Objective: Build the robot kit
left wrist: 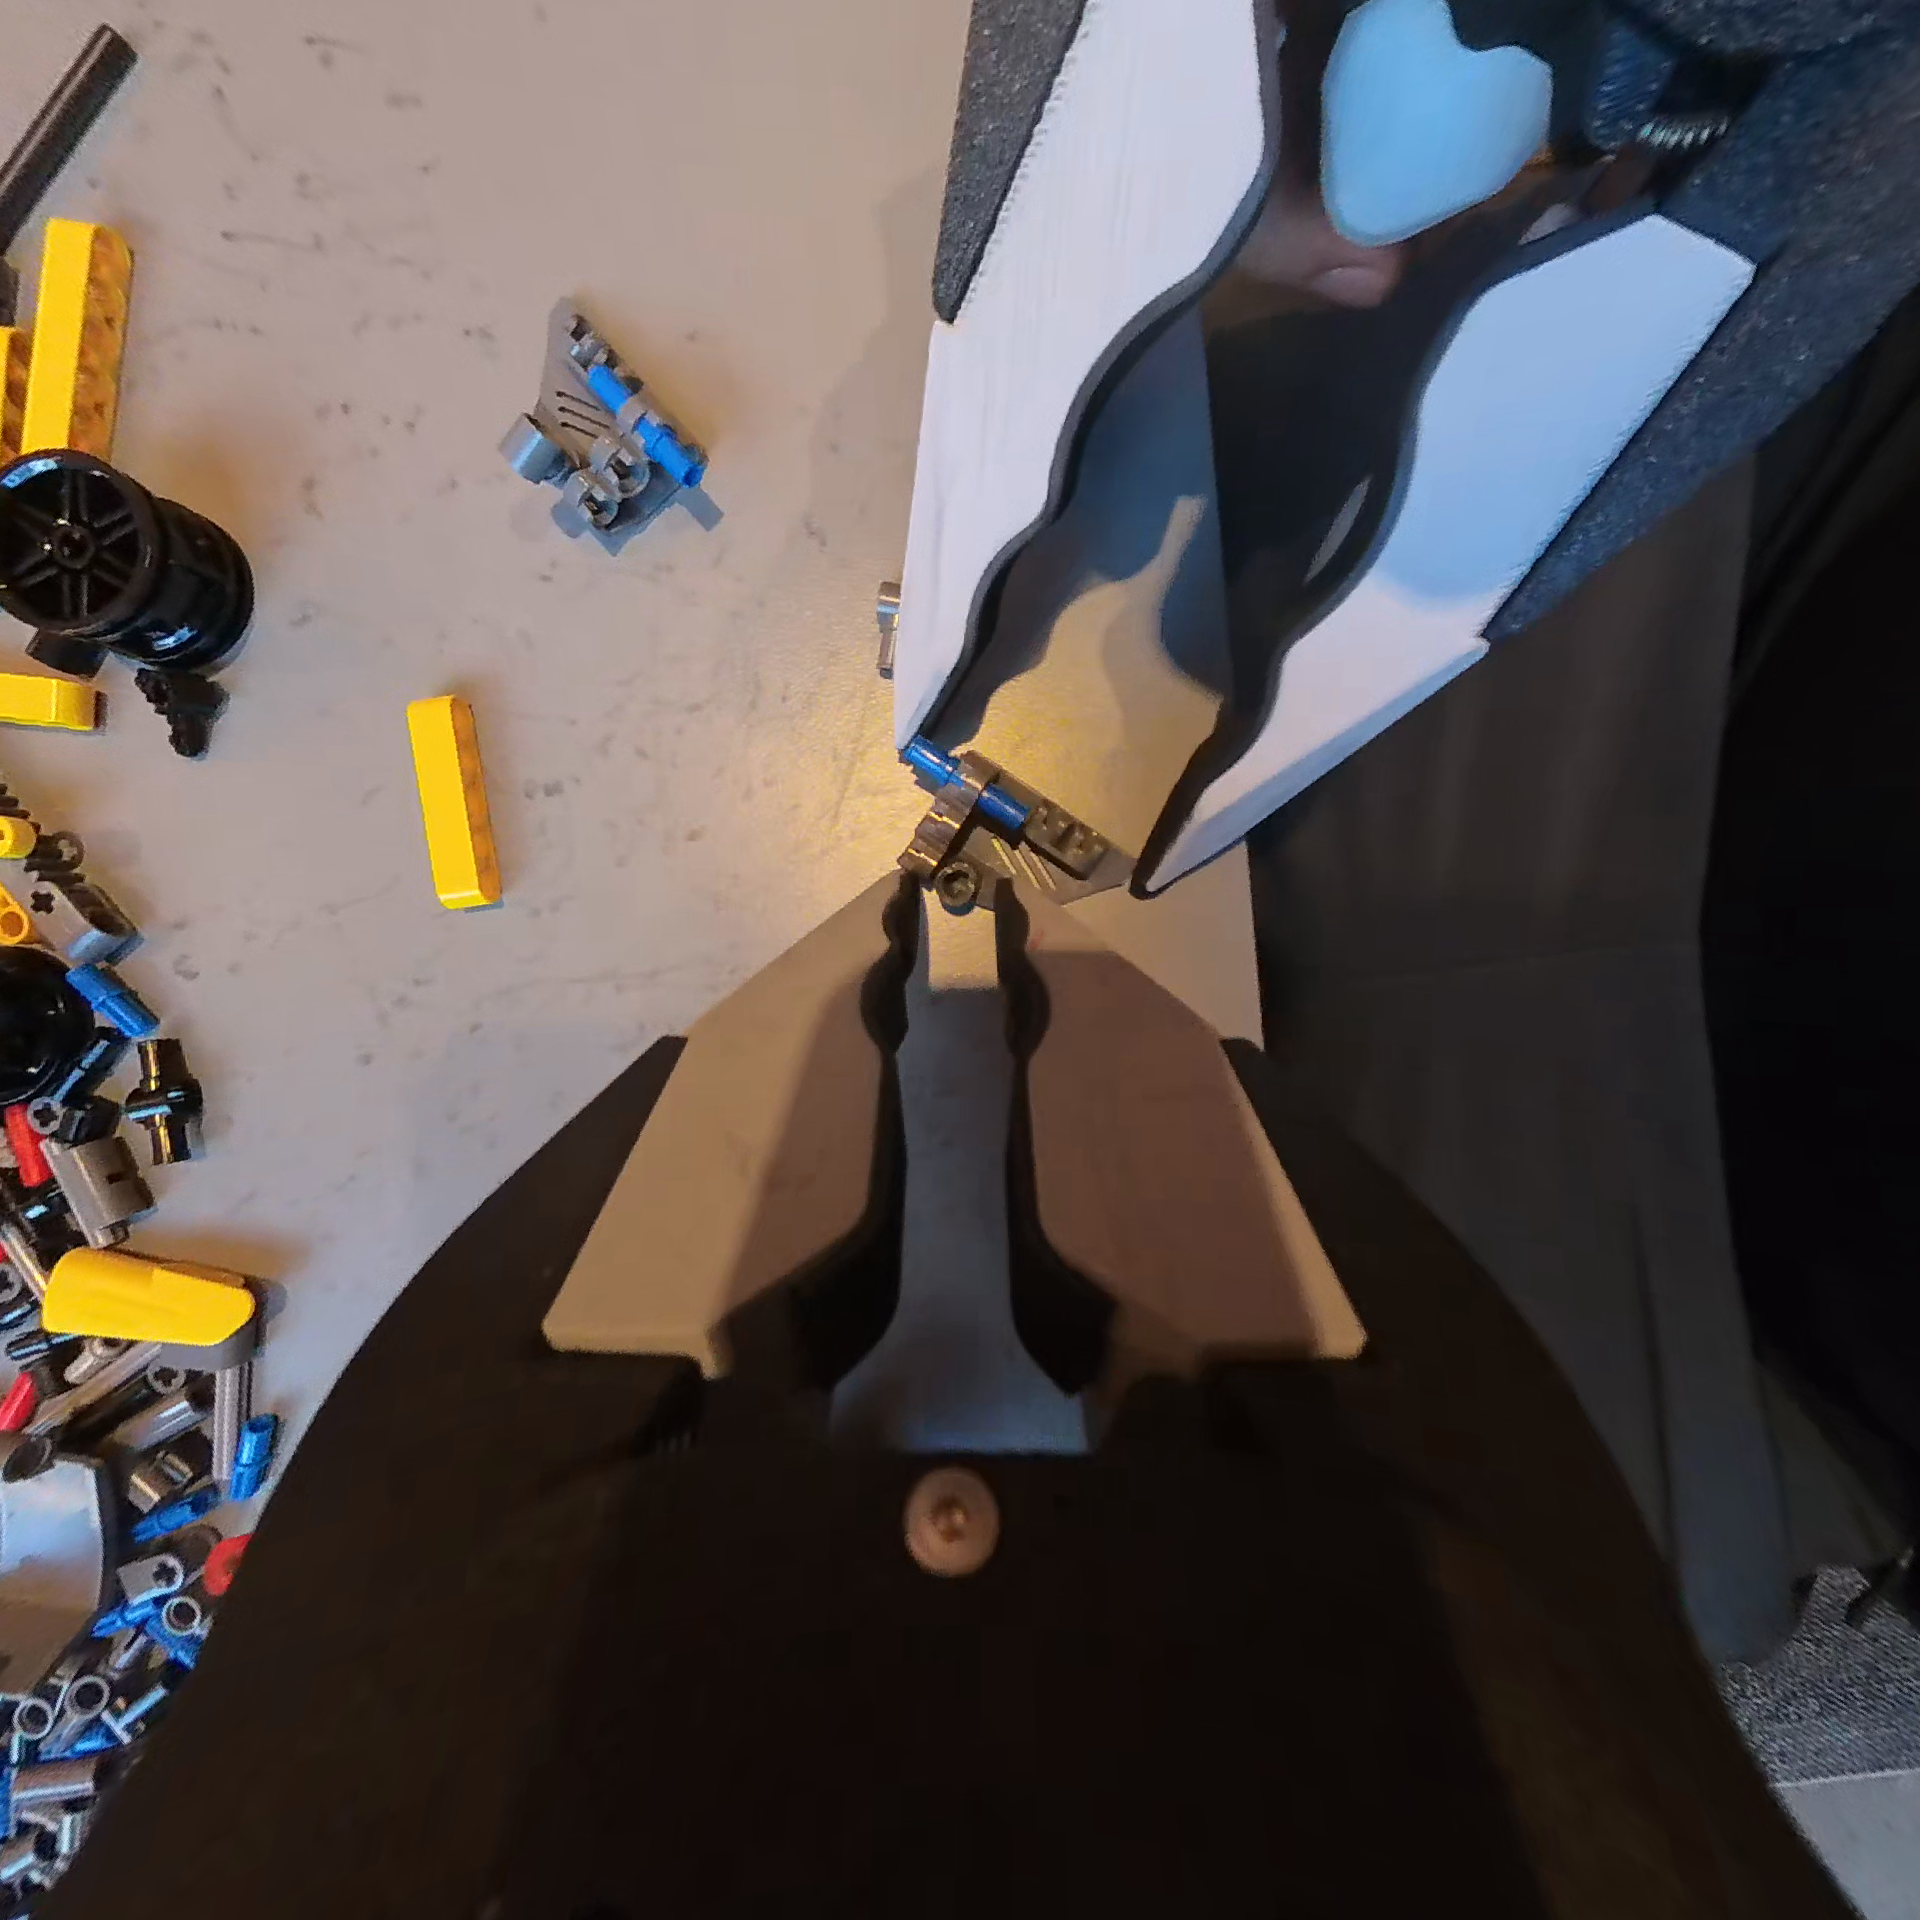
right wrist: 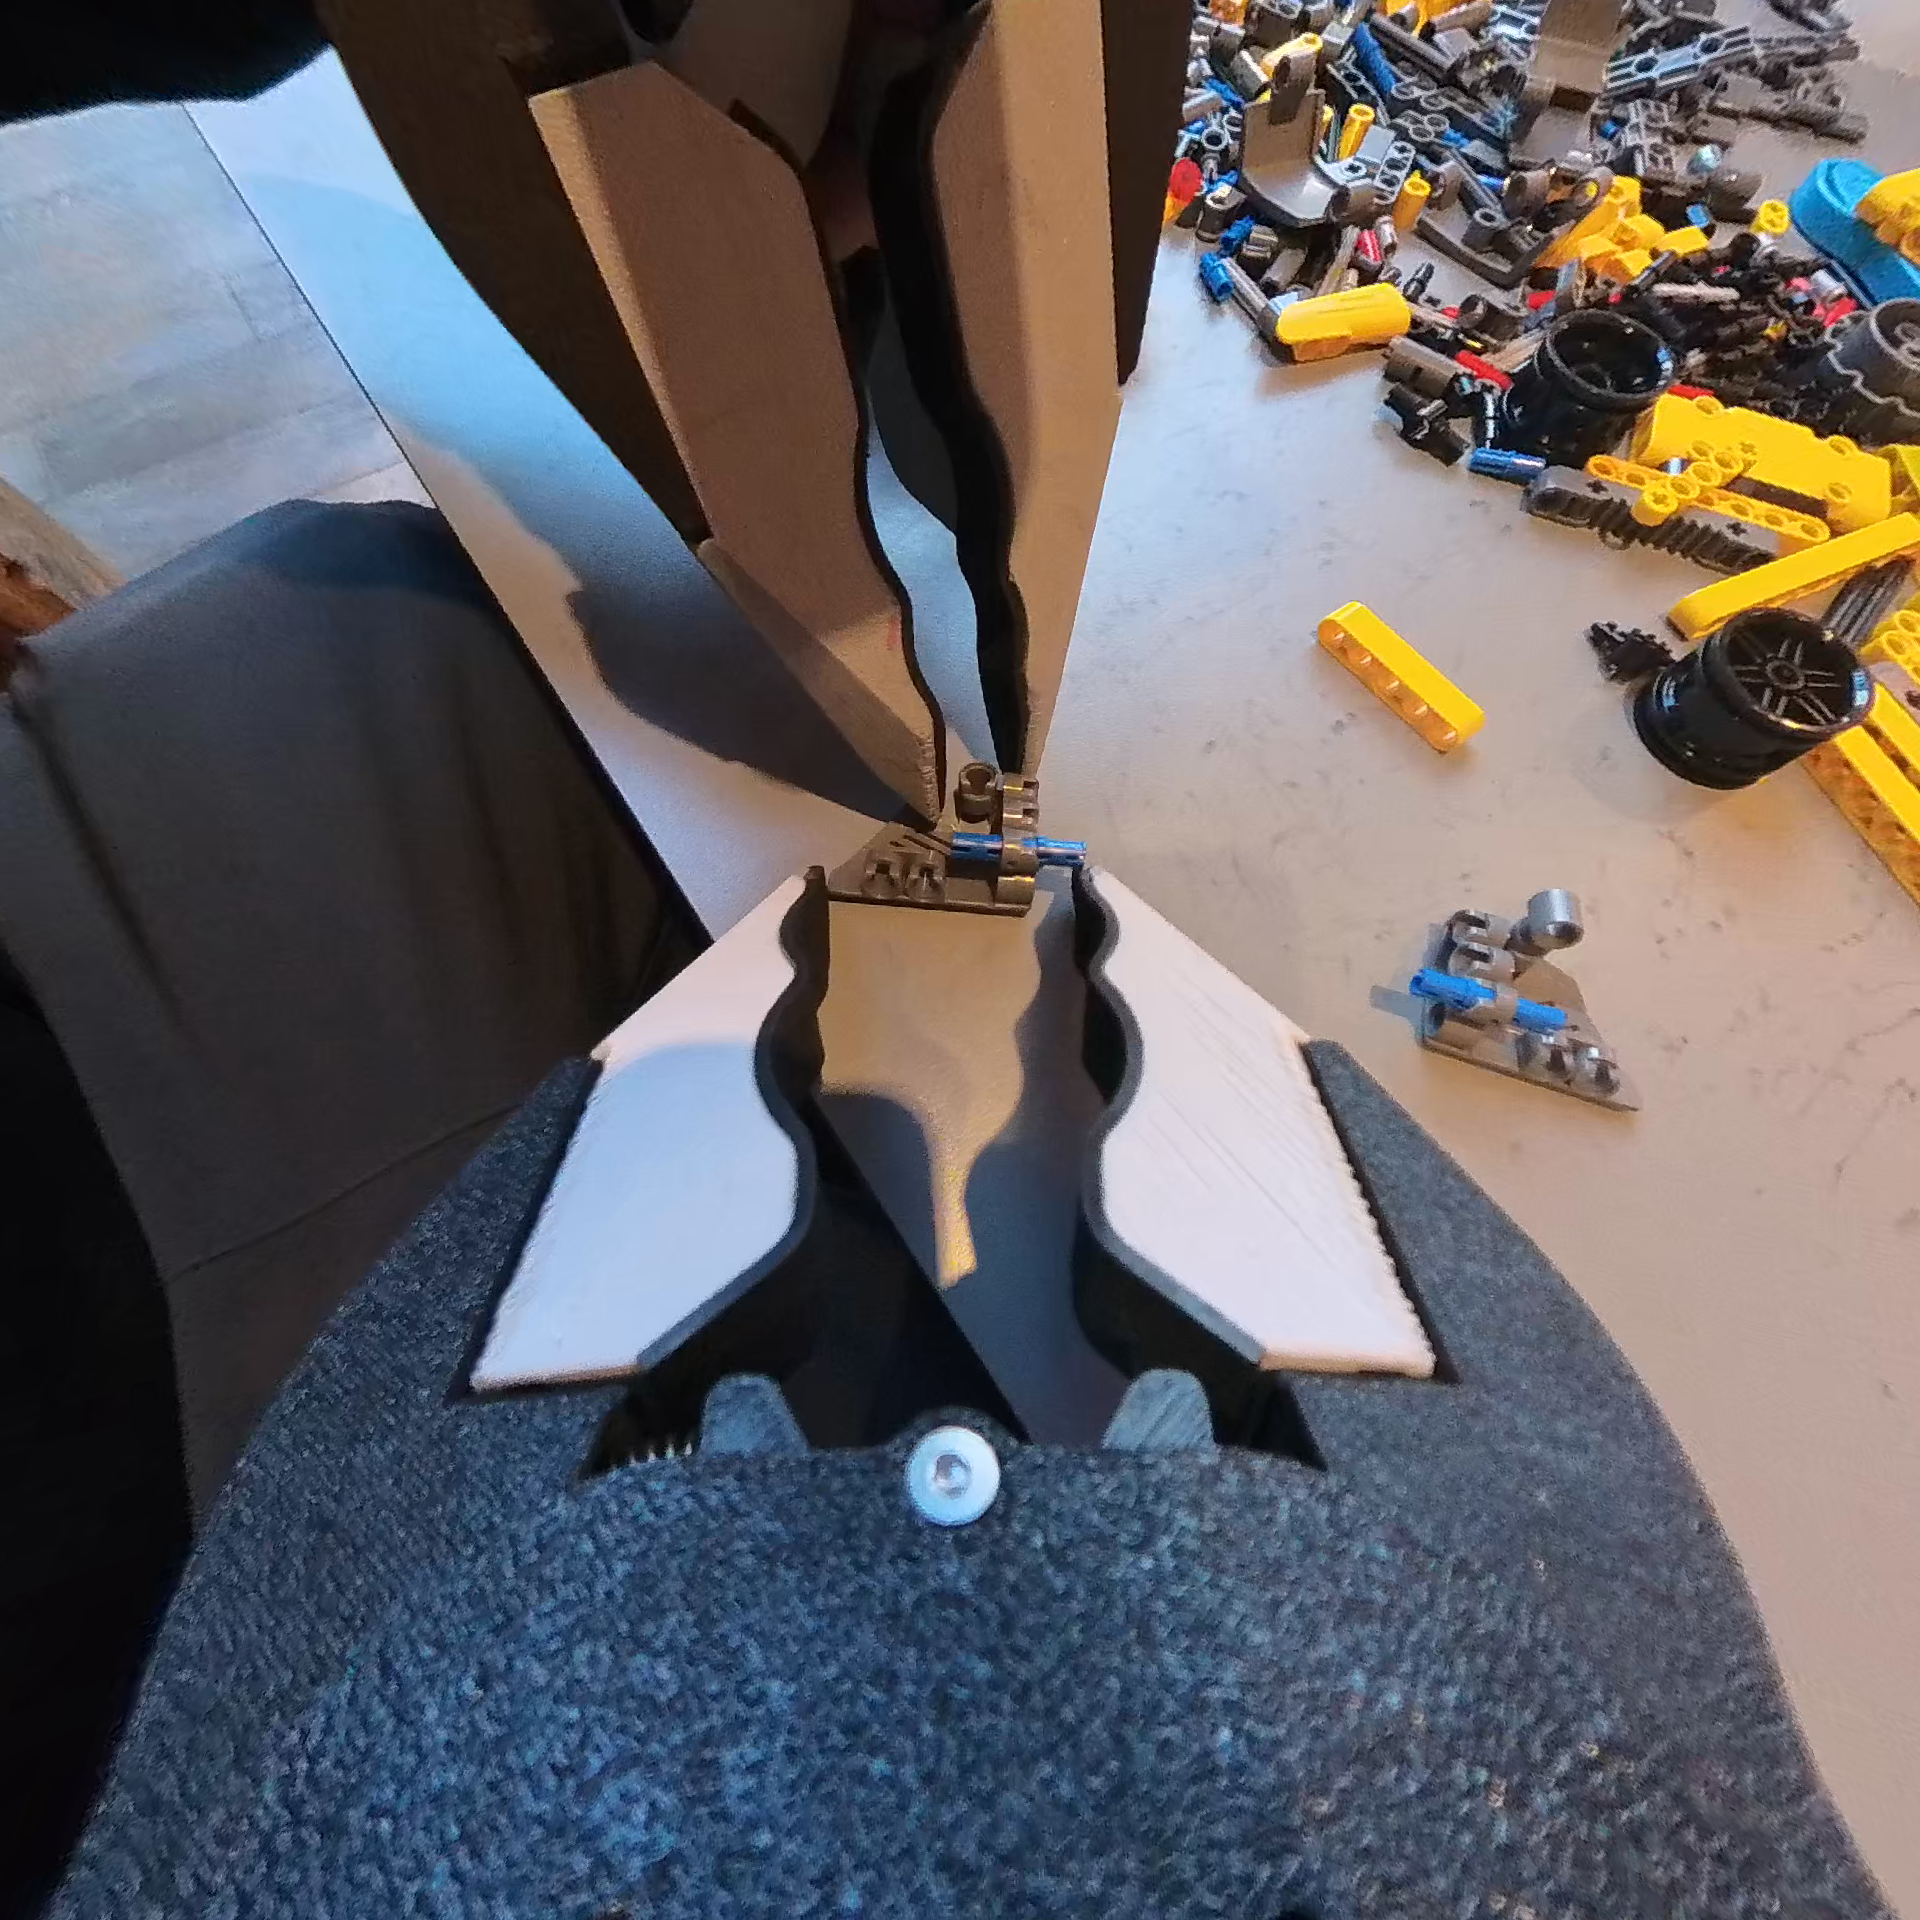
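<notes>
Black housing of the left gripper (left wrist: 956, 894) fills the bottom of the left wrist view, its beige fingers (left wrist: 831, 1039) drawn close and pinching the round grey connector end of a small grey assembly (left wrist: 997, 831) at frame centre. Right gripper (left wrist: 1023, 821) comes in from the upper right there, white fingers (left wrist: 1039, 416) spread wider, their tips on either side of the same assembly's flat grey plate; a blue pin (left wrist: 961, 779) runs through it. Right wrist view: dark textured housing at the bottom, right gripper (right wrist: 940, 883) with its white fingers (right wrist: 1226, 1091) gripping the plate edge of the grey assembly (right wrist: 956, 852) at centre, left gripper (right wrist: 977, 774) coming down from the top with its beige fingers (right wrist: 748, 436) nearly together on the upright connector. Assembly is held up off the desk (right wrist: 1351, 1351), right at its near edge. Second grey assembly (right wrist: 1517, 997) with blue pins lies flat on the desk, right of centre, well apart from both grippers. Loose yellow beam (right wrist: 1397, 675) lies upper right, a black wheel (right wrist: 1756, 696) beyond it near the right edge. Big pile of parts (right wrist: 1558, 208), yellow, black, grey and blue, fills the upper right corner. In the left wrist view the pile of parts (left wrist: 83, 1247) runs down the left edge. Person's dark grey trouser leg (right wrist: 312, 883) at left.
</notes>
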The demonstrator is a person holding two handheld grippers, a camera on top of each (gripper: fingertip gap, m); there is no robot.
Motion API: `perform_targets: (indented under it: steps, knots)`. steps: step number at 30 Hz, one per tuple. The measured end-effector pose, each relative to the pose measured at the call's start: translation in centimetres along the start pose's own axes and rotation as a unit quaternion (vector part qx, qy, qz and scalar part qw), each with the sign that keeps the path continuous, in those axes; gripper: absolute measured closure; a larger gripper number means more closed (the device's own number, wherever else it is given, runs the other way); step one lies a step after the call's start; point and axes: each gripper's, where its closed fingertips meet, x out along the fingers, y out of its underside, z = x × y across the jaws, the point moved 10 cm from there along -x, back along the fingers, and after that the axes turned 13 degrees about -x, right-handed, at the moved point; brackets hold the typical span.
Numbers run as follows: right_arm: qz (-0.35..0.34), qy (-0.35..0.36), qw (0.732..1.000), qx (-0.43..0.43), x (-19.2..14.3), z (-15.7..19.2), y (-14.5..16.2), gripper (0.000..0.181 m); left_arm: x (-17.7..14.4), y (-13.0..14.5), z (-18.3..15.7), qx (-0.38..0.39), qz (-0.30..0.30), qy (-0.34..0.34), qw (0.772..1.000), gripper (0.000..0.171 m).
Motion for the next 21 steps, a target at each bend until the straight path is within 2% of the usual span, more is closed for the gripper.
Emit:
perform_targets:
  steps: [8, 15, 21]
  knots:
    - [-0.006, 0.005, 1.0, -0.004, 0.0, -0.2, 0.2, 0.127, 0.1, 0.0, 0.6, -0.008, -0.011, -0.016, 1.0, 0.157]
    - [-0.006, 0.009, 1.0, -0.003, 0.0, -0.3, 0.2, 0.123, 0.2, 0.0, 0.0, -0.002, -0.008, -0.004, 1.0, 0.164]
    - [0.009, 0.005, 1.0, 0.016, -0.3, -0.2, 0.2, 0.126, -0.3, 0.9, -0.4, -0.043, -0.014, -0.05, 0.998, 0.165]
